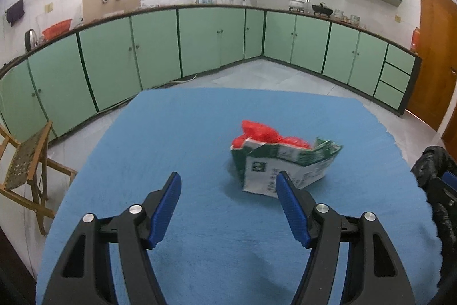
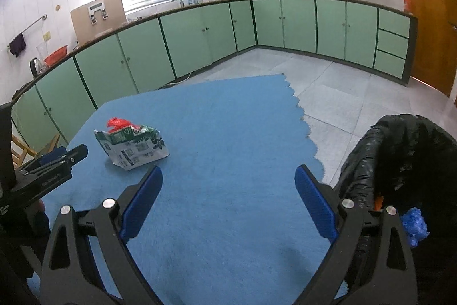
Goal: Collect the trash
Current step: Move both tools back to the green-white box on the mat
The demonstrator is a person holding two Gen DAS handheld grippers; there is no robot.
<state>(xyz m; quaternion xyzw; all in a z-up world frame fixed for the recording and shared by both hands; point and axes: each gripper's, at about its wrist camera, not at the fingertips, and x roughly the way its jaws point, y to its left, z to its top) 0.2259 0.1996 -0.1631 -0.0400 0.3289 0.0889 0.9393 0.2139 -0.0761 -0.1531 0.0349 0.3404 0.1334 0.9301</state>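
Both the left gripper (image 1: 228, 190) and right gripper (image 2: 228, 185) hang wide open and empty, so reaching for the crumpled carton (image 1: 282, 167) looks next, then the black bin bag (image 2: 400, 156).

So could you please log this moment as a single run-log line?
left gripper: open, empty | right gripper: open, empty | carton and red bag: on blue cloth | bin: right of table

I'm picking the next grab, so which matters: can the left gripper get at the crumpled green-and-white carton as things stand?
Probably yes. The left gripper is open over the blue cloth, and the carton lies just ahead, slightly to its right, with nothing between. Only the red bag sits behind it.
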